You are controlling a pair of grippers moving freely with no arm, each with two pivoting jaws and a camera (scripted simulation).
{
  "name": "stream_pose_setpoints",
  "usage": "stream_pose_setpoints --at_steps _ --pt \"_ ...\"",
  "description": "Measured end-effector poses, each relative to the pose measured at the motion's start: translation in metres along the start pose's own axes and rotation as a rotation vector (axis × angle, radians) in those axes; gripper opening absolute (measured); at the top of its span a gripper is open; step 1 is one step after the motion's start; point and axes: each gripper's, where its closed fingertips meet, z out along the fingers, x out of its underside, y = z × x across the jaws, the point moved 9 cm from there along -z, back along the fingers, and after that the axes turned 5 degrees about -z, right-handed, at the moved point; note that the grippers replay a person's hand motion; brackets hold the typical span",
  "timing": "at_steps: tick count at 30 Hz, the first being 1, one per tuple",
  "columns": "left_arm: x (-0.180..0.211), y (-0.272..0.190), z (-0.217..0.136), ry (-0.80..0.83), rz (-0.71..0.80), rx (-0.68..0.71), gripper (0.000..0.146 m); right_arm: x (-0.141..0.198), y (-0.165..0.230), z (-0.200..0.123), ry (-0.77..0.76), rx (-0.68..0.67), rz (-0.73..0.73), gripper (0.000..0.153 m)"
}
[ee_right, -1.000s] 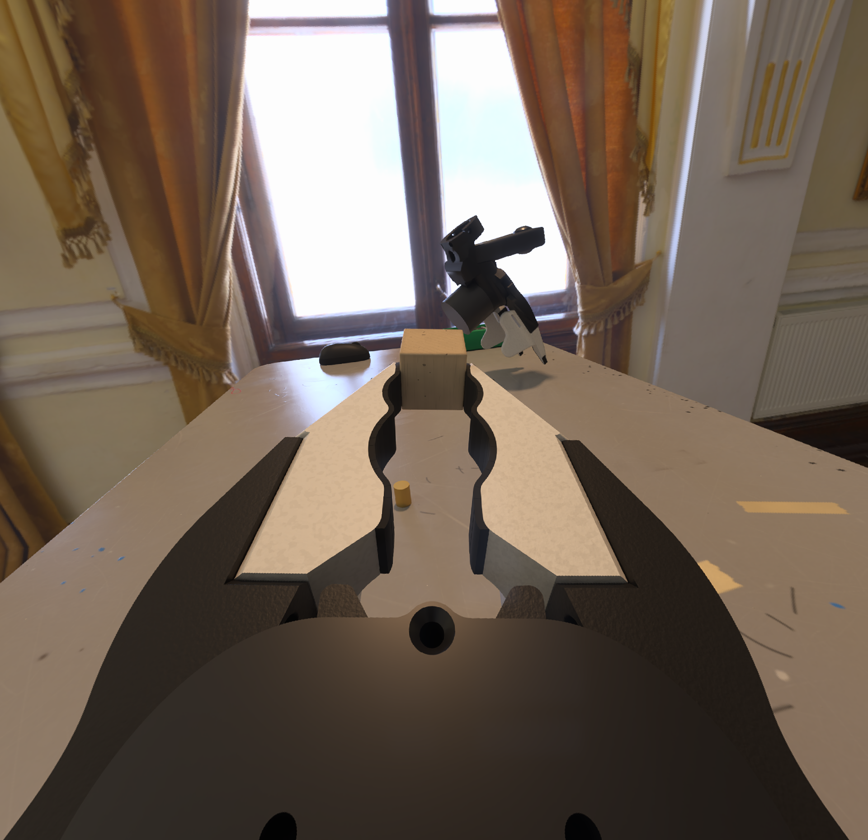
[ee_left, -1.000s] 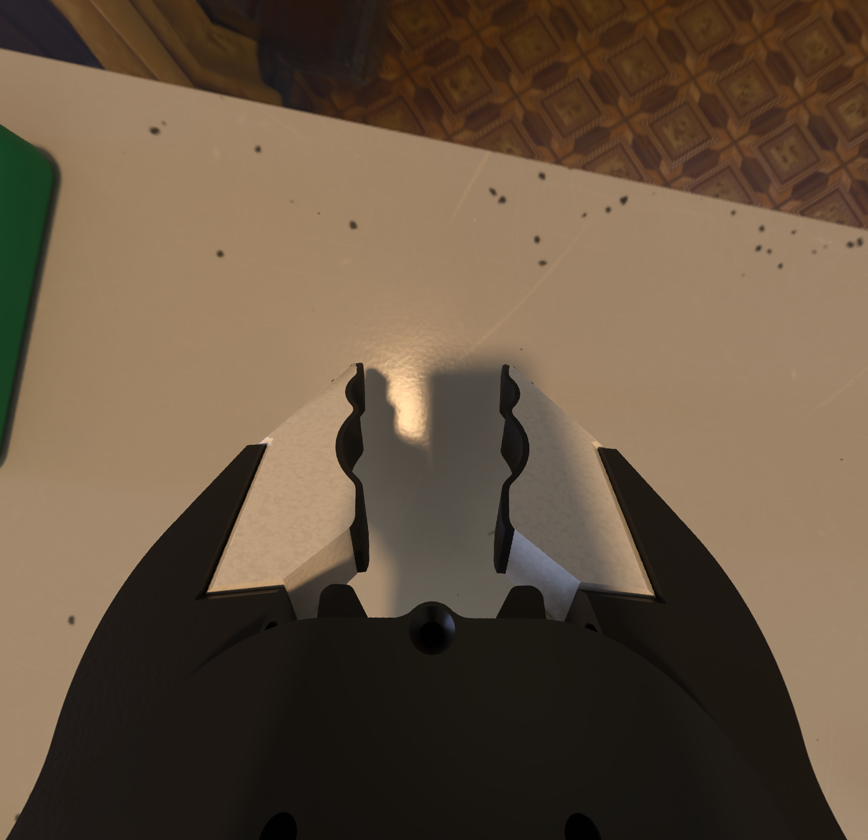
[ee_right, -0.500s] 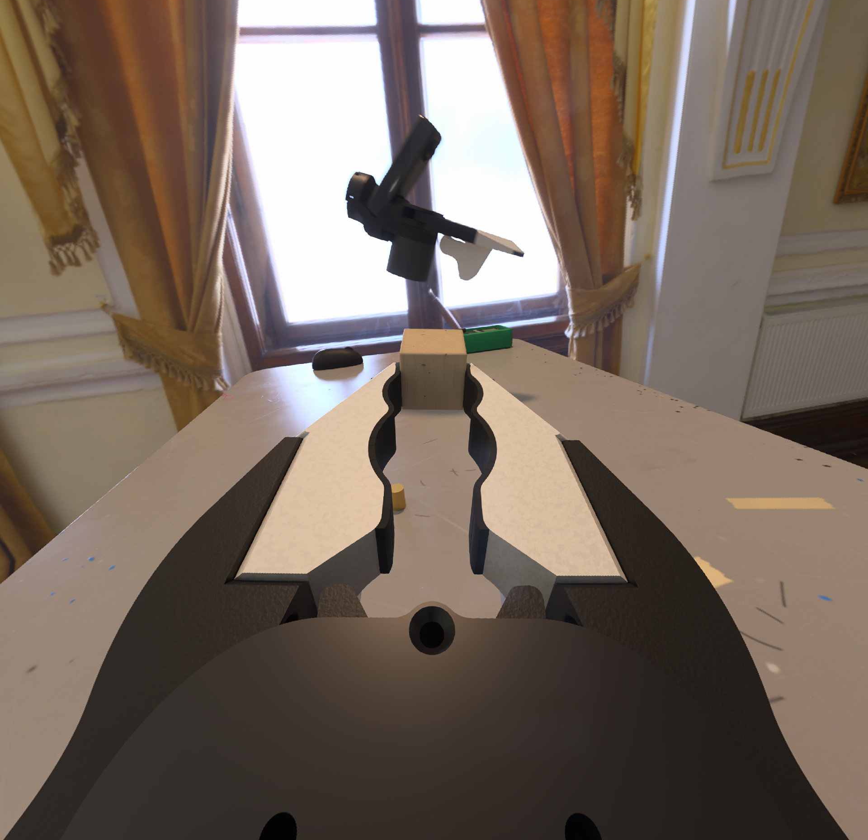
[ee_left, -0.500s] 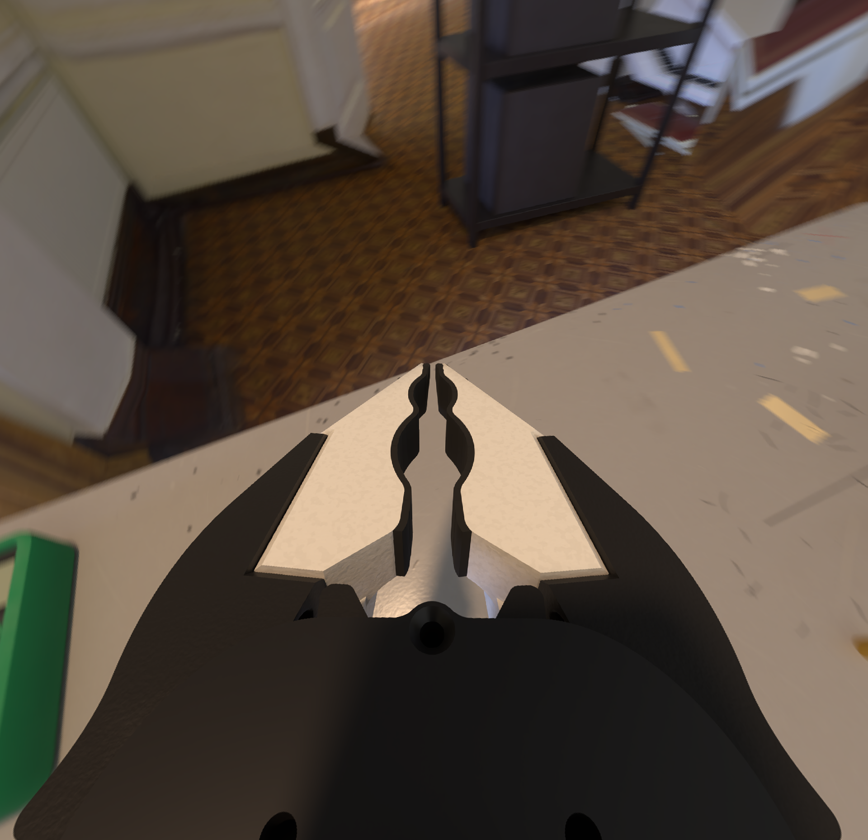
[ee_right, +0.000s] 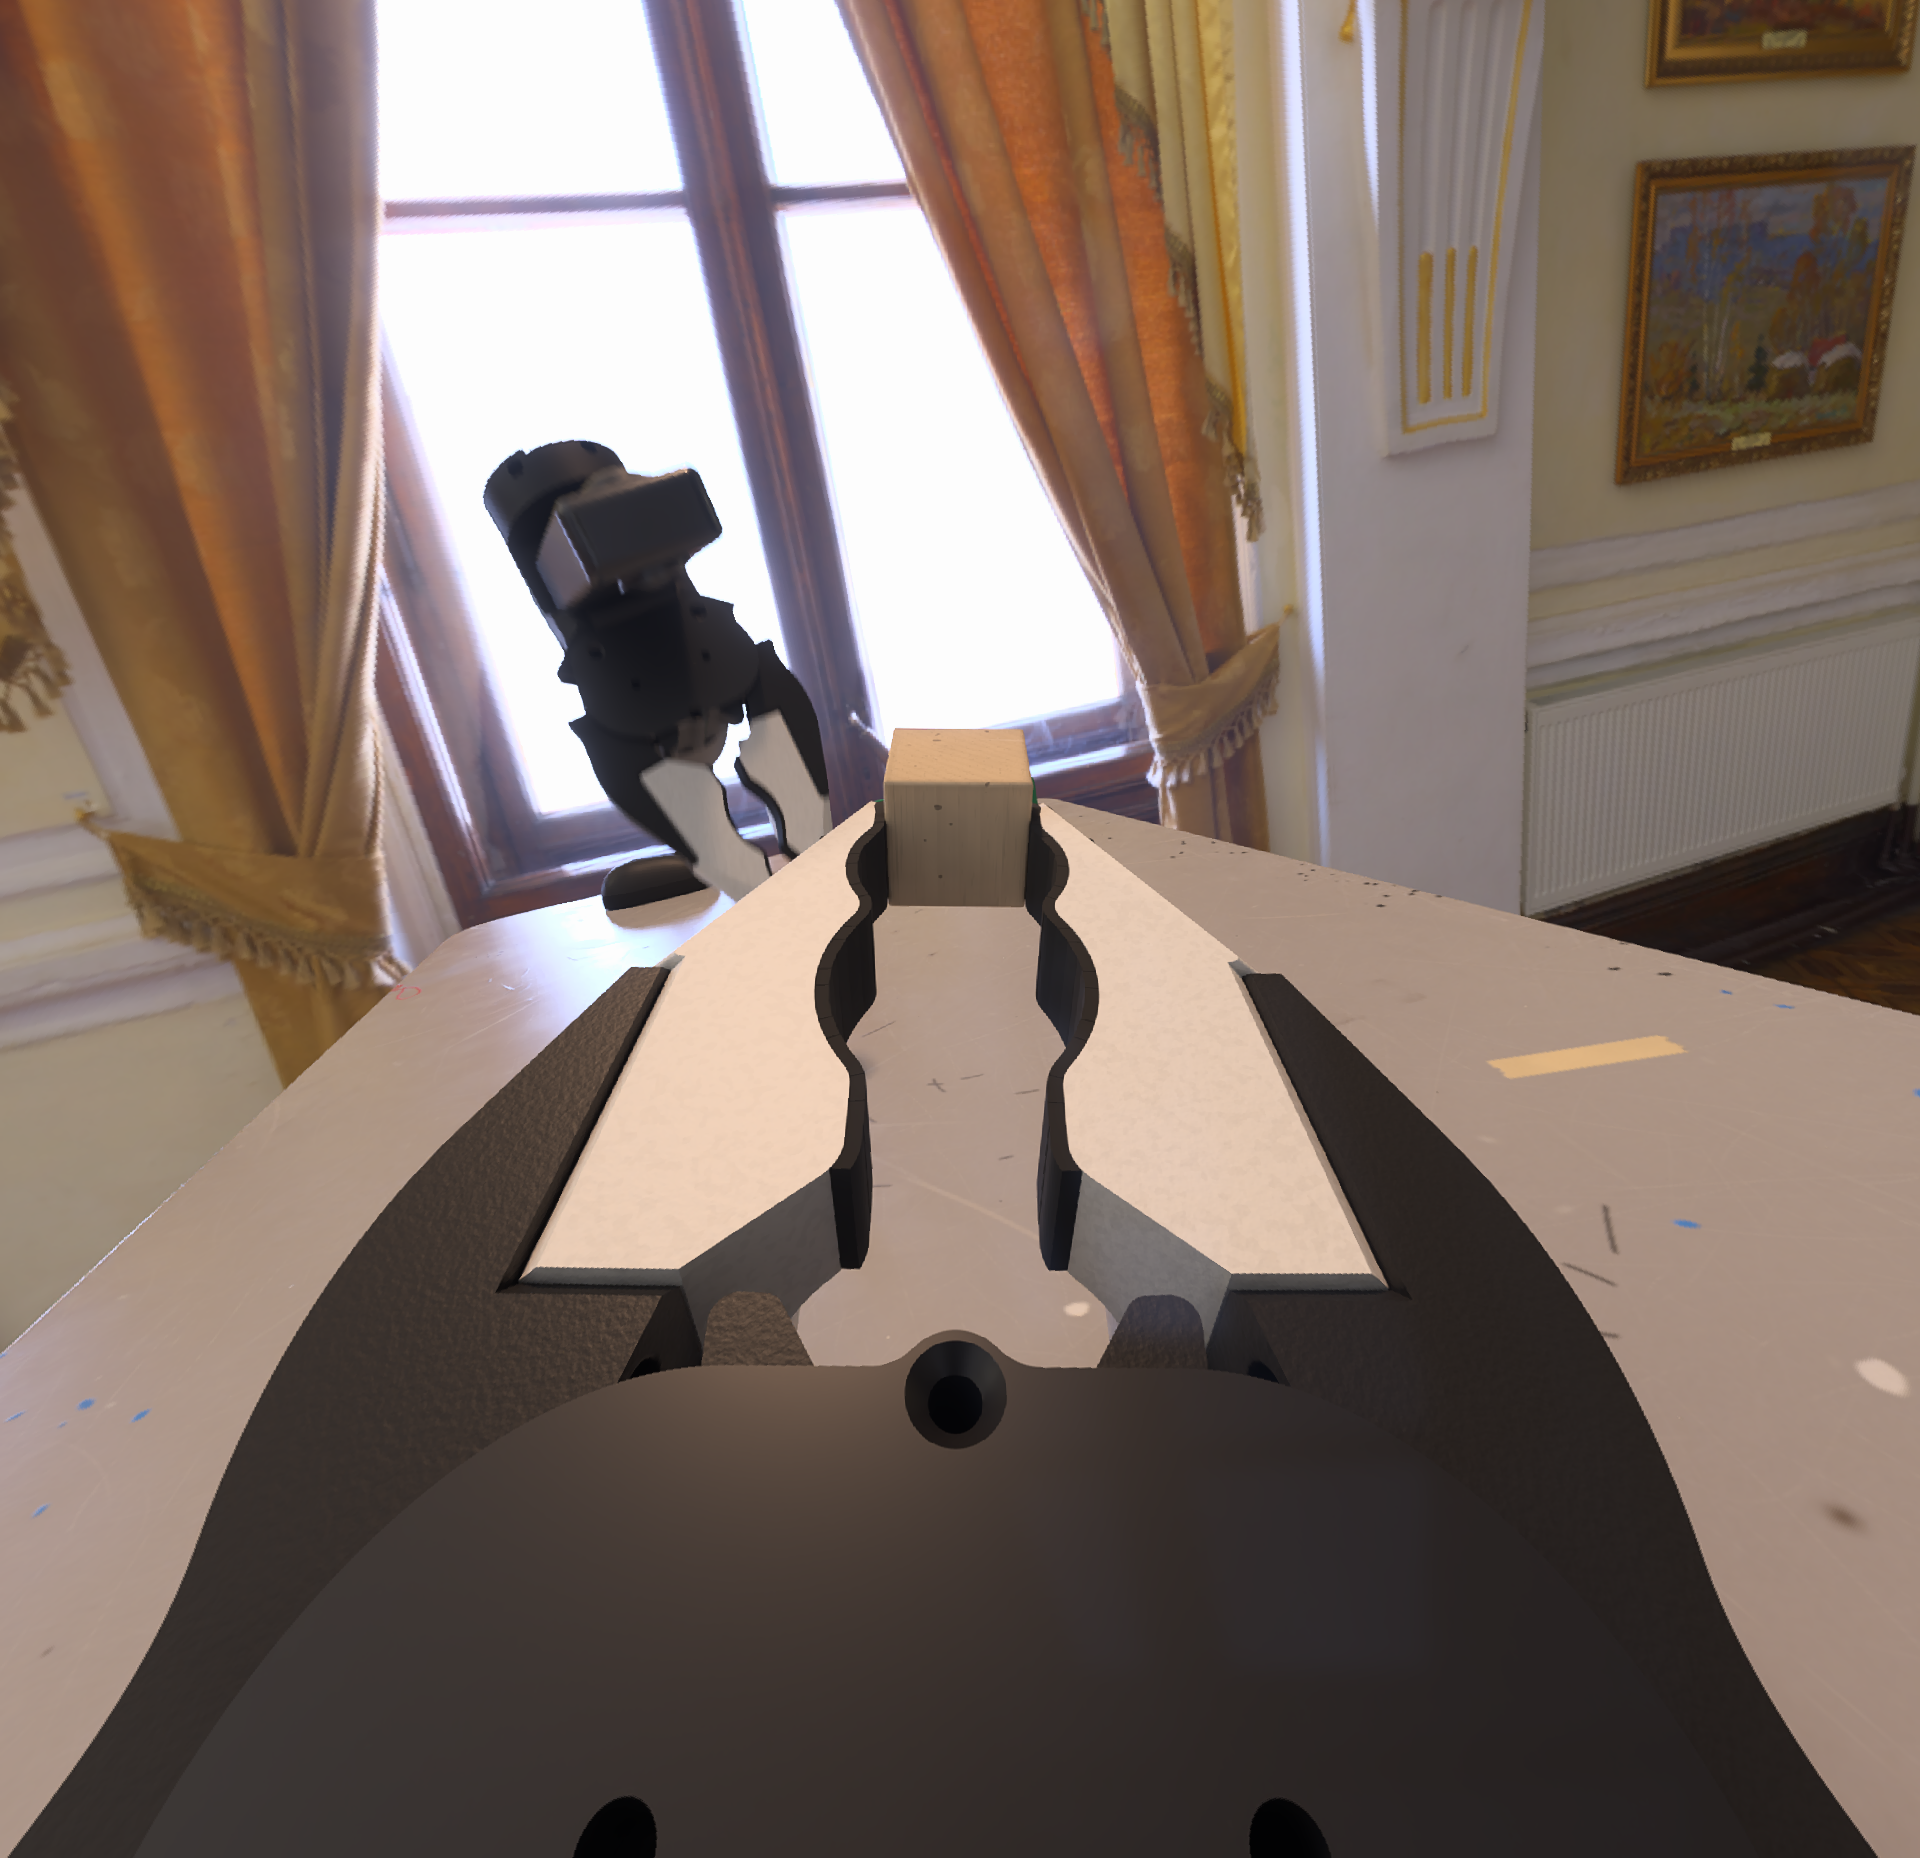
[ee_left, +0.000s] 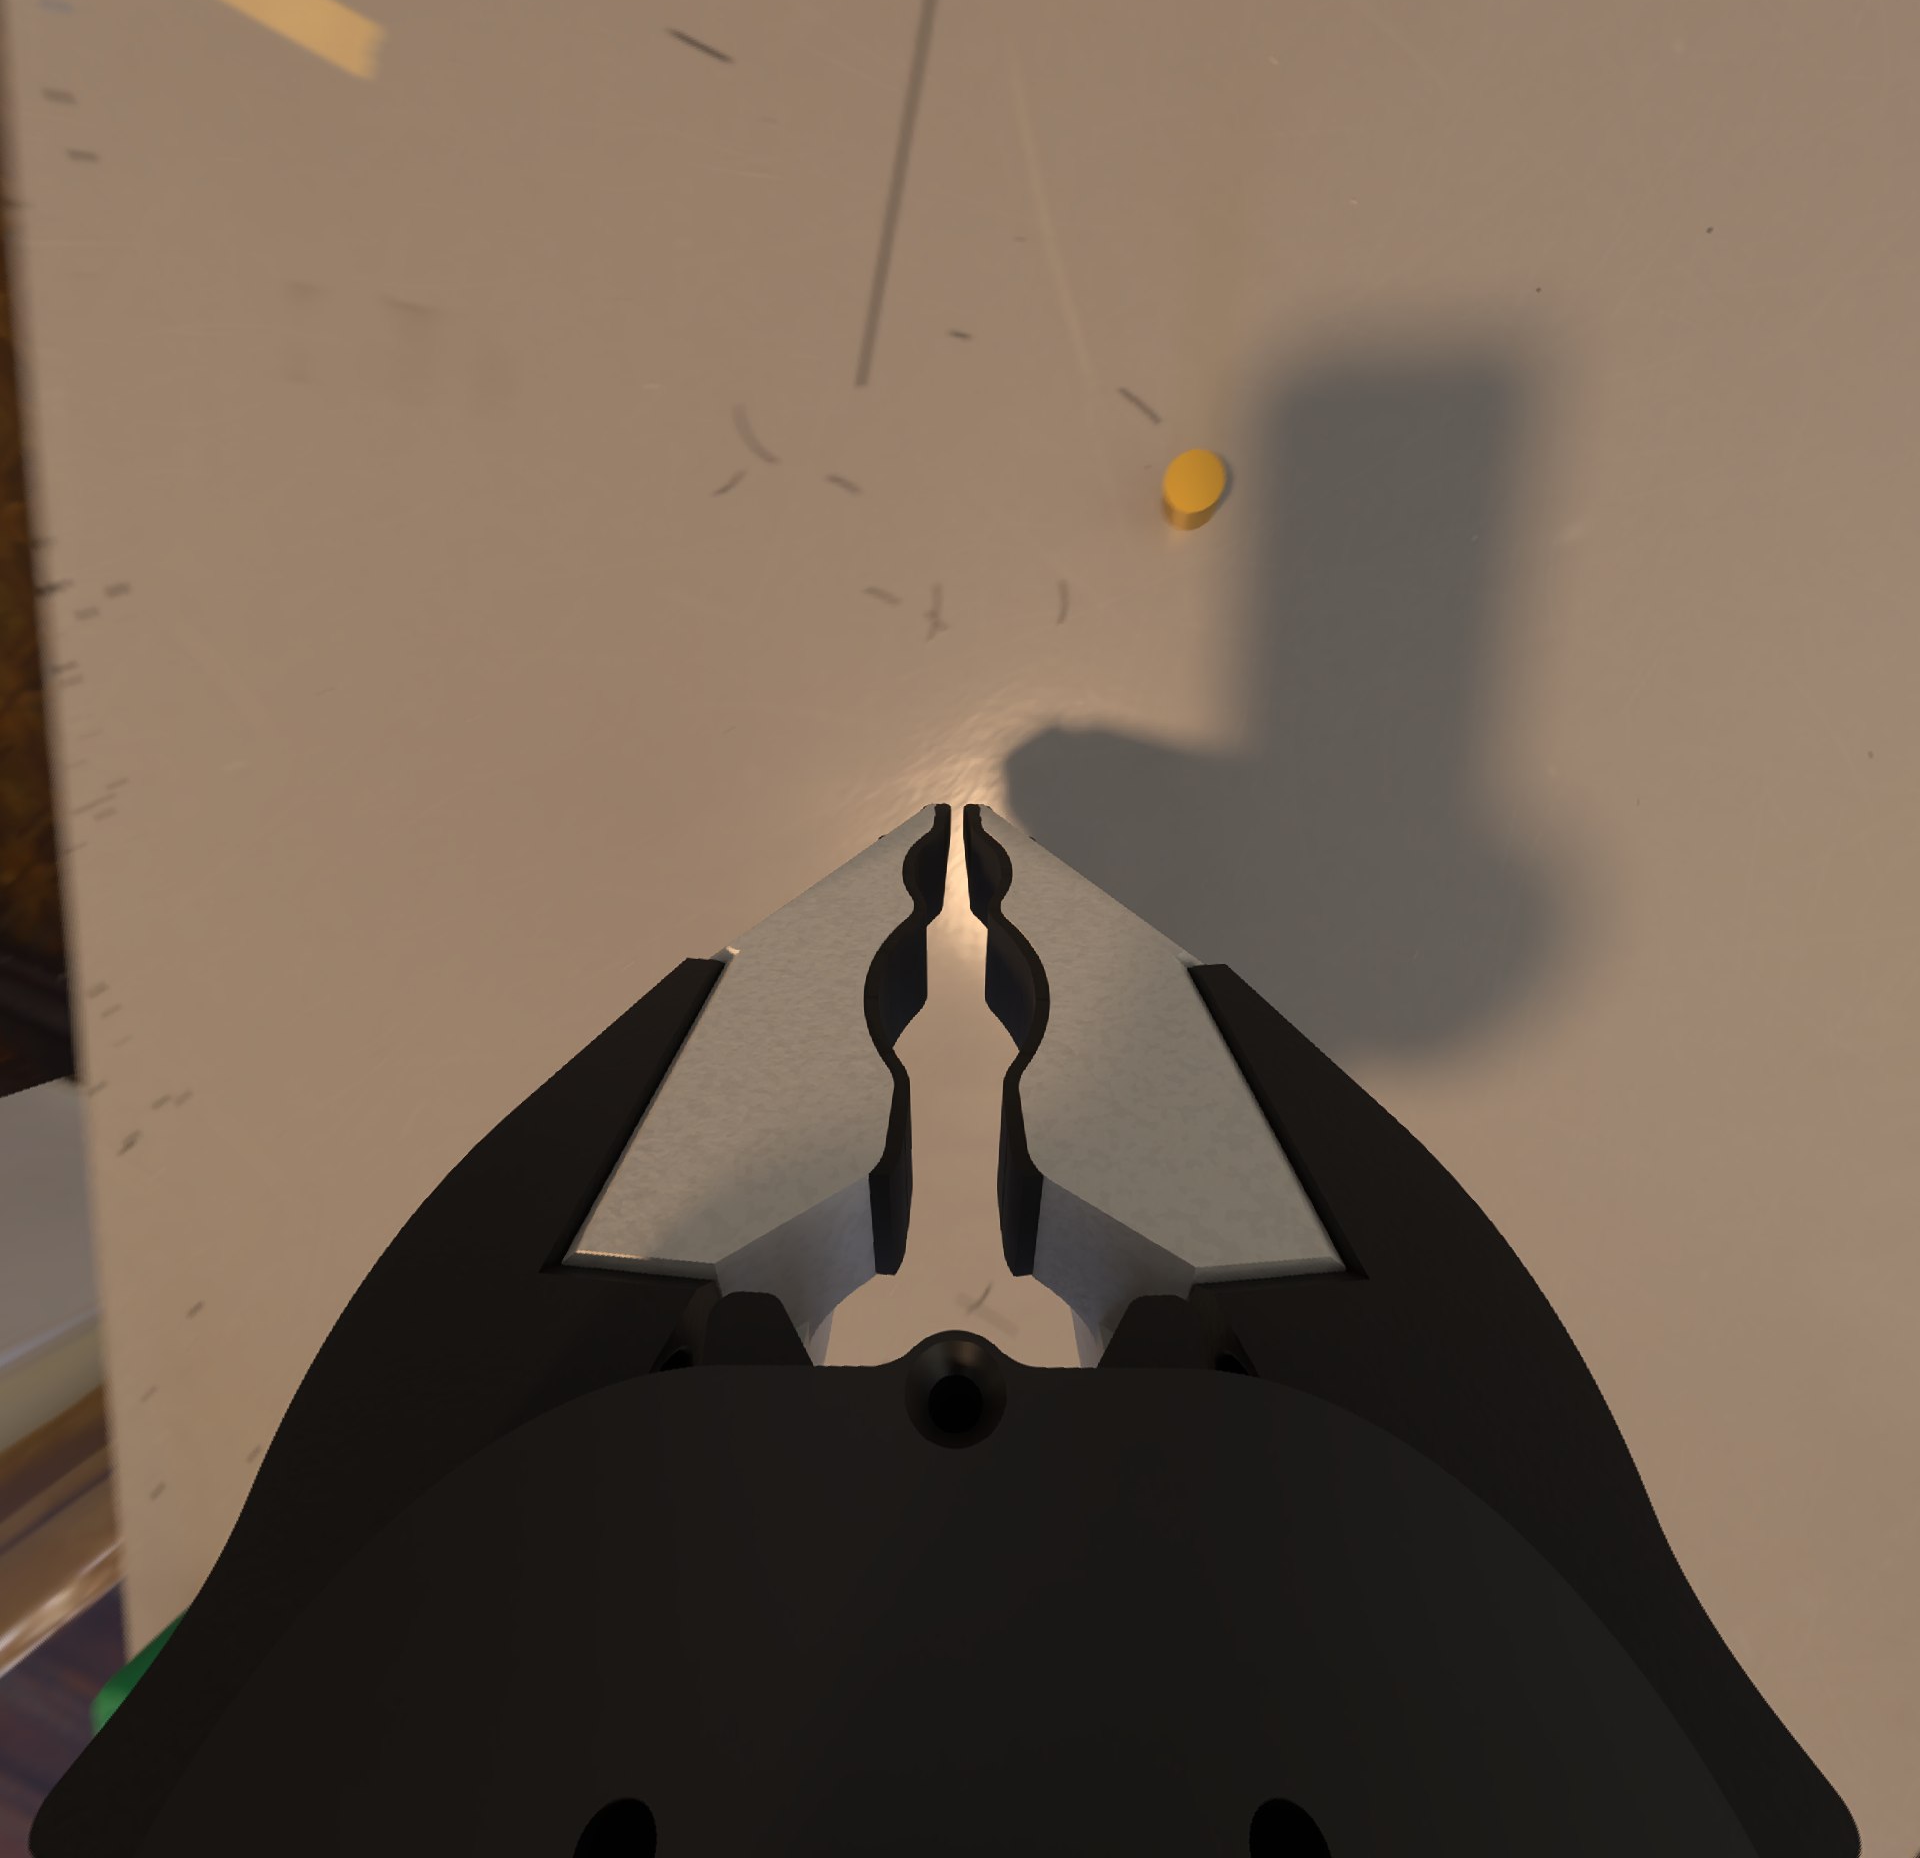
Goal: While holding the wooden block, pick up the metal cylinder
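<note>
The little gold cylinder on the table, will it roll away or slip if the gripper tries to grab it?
The cylinder stands on its flat end, so it probably won't roll unless knocked over. It looks smooth and shiny, so it may slip. It is small beside the left gripper, so a sloppy pinch could tip it.

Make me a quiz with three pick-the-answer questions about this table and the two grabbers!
1. Where is the wooden block?
A. Flat on the table
B. Between the right hand-held gripper's fingertips
C. On the windowsill

2. What colour is the metal cylinder?
A. Golden yellow
B. Blue
C. Red

3. How is the left hand-held gripper?
A. Wide open
B. Nearly closed, empty
C. Holding the cylinder

Answers:
1 B, both fingertips press the block's sides.
2 A, it shows yellow on the table.
3 B, only a thin slit parts the tips, and the cylinder stands ahead to the right.
</note>
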Motion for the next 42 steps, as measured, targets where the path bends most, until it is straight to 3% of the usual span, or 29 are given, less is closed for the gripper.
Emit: stream_pose_setpoints --at_steps 5,12,19,23,33,37,42 --pt "-0.008 -0.012 0.042 -0.082 -0.053 0.174 0.002 0.0 0.0 0.0 0.0 0.004 -0.002 0.025" --pt "-0.014 -0.009 0.047 -0.277 -0.121 0.371 0.015 0.0 0.001 0.001 0.012 -0.009 -0.006 0.025" --pt "-0.016 -0.02 0.055 -0.264 0.038 0.357 0.015 0.001 0.003 0.003 0.034 -0.003 -0.033 0.025" --pt "-0.017 -0.025 0.065 -0.291 0.041 0.372 0.017 0.002 0.005 0.005 0.061 0.032 -0.065 0.025" --pt "-0.018 -0.037 0.065 -0.361 -0.046 0.167 0.012 0.004 0.008 0.011 0.124 0.133 -0.126 0.025" --pt "-0.033 -0.037 0.035 -0.405 -0.179 0.129 0.012 0.004 0.005 0.01 0.112 0.179 -0.109 0.025" --pt "-0.051 -0.025 -0.01 -0.347 -0.214 -0.126 0.012 0.003 0.004 0.01 0.112 0.196 -0.108 0.025"
